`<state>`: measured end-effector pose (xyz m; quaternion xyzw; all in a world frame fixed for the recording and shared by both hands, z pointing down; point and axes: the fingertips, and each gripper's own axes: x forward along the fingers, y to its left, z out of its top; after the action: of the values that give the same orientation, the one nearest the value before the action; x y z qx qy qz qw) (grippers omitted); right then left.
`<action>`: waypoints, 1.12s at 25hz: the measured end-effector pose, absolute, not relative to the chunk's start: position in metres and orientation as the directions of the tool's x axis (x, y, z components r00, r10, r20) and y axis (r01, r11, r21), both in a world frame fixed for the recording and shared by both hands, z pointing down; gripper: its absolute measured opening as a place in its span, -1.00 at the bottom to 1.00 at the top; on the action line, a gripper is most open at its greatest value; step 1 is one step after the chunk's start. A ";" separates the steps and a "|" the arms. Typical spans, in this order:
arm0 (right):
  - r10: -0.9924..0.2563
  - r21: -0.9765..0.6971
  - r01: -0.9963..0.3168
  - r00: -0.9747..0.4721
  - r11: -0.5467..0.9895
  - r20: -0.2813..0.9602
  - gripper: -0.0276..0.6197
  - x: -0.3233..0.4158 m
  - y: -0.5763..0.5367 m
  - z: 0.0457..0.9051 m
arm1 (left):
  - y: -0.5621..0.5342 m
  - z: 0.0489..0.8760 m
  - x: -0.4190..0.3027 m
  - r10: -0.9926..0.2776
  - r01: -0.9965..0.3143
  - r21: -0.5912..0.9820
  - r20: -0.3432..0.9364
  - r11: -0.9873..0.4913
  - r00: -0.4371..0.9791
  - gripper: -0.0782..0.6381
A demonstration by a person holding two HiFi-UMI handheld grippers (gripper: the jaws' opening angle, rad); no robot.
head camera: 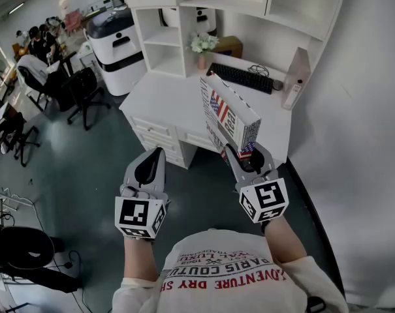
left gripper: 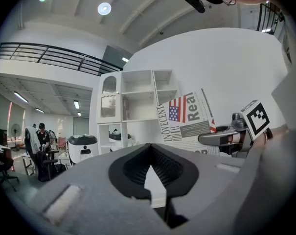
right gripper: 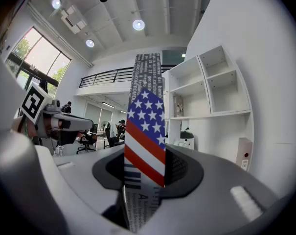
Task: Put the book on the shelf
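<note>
The ribbed black jaws of the right gripper are clamped on the lower end of one box-shaped book, printed with newsprint and a flag. The left gripper is closed on nothing. The book is held before the smooth white desk, short of the one shelf standing on that desk.

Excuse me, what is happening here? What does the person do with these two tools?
A person stands before a white desk with a shelf unit above it. The right gripper is closed on a book with a flag cover and holds it in the air near the desk. The left gripper is shut and empty. The book is not yet on the shelf.
</note>
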<state>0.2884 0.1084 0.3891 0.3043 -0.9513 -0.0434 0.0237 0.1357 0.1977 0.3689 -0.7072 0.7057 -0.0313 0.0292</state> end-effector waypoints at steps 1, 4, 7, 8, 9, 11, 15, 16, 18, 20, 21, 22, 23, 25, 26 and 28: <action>-0.582 0.095 -0.578 -0.813 0.811 0.020 -0.45 0.289 0.109 0.389 | 0.198 0.368 0.136 -1.000 -0.996 -0.084 0.003 -0.003 0.003 -0.77; -0.582 0.090 -0.578 -0.813 0.811 0.023 -0.45 0.289 0.109 0.389 | 0.199 0.367 0.136 -1.000 -0.997 -0.083 0.004 -0.004 0.003 -0.77; -0.583 0.092 -0.578 -0.812 0.811 0.025 -0.45 0.291 0.108 0.392 | 0.198 0.369 0.138 -1.000 -0.997 -0.082 0.004 -0.003 0.003 -0.77; -0.583 0.092 -0.578 -0.812 0.811 0.026 -0.45 0.292 0.107 0.393 | 0.197 0.370 0.139 -1.000 -0.997 -0.083 0.004 -0.002 0.002 -0.77; -0.581 0.091 -0.577 -0.813 0.812 0.027 -0.45 0.292 0.106 0.394 | 0.196 0.371 0.140 -1.000 -0.996 -0.084 0.004 0.000 0.000 -0.77; -0.576 0.085 -0.572 -0.817 0.816 0.028 -0.45 0.293 0.103 0.396 | 0.193 0.371 0.141 -1.000 -0.996 -0.084 0.001 0.002 -0.002 -0.77; -0.580 0.073 -0.578 -0.814 0.813 0.016 -0.45 0.292 0.096 0.393 | 0.189 0.369 0.140 -1.000 -0.996 -0.090 -0.004 0.006 -0.006 -0.77; -0.584 0.072 -0.582 -0.812 0.810 0.011 -0.45 0.292 0.096 0.392 | 0.190 0.369 0.138 -1.000 -0.996 -0.090 -0.007 0.012 -0.011 -0.77; -0.589 0.081 -0.587 -0.808 0.806 0.006 -0.45 0.291 0.100 0.390 | 0.197 0.368 0.134 -1.000 -0.996 -0.090 -0.012 0.021 -0.020 -0.77; -0.589 0.097 -0.586 -0.808 0.804 0.003 -0.45 0.289 0.103 0.388 | 0.201 0.368 0.132 -1.000 -0.995 -0.098 -0.013 0.023 -0.022 -0.77; -0.587 0.100 -0.584 -0.810 0.806 0.004 -0.45 0.287 0.100 0.389 | 0.199 0.369 0.131 -1.000 -0.995 -0.100 -0.011 0.023 -0.022 -0.77; -0.585 0.098 -0.581 -0.811 0.808 0.007 -0.45 0.286 0.094 0.391 | 0.193 0.371 0.130 -1.000 -0.995 -0.099 -0.008 0.022 -0.022 -0.77; -0.583 0.093 -0.580 -0.812 0.810 0.011 -0.45 0.283 0.084 0.394 | 0.184 0.375 0.127 -1.000 -0.995 -0.095 -0.002 0.023 -0.023 -0.77; -0.584 0.077 -0.581 -0.812 0.811 0.021 -0.45 0.275 0.058 0.397 | 0.156 0.378 0.119 -1.000 -0.996 -0.090 0.013 0.023 -0.025 -0.77; -0.585 0.069 -0.583 -0.810 0.810 0.025 -0.45 0.270 0.044 0.397 | 0.141 0.377 0.113 -1.000 -0.996 -0.091 0.020 0.020 -0.022 -0.77; -0.589 0.061 -0.586 -0.808 0.808 0.030 -0.45 0.257 0.022 0.396 | 0.117 0.373 0.102 -1.000 -0.995 -0.096 0.023 0.006 -0.008 -0.77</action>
<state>0.2567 0.0218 0.3959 0.3091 -0.9504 -0.0244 0.0239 0.1018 0.1168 0.3732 -0.7039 0.7086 -0.0420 0.0257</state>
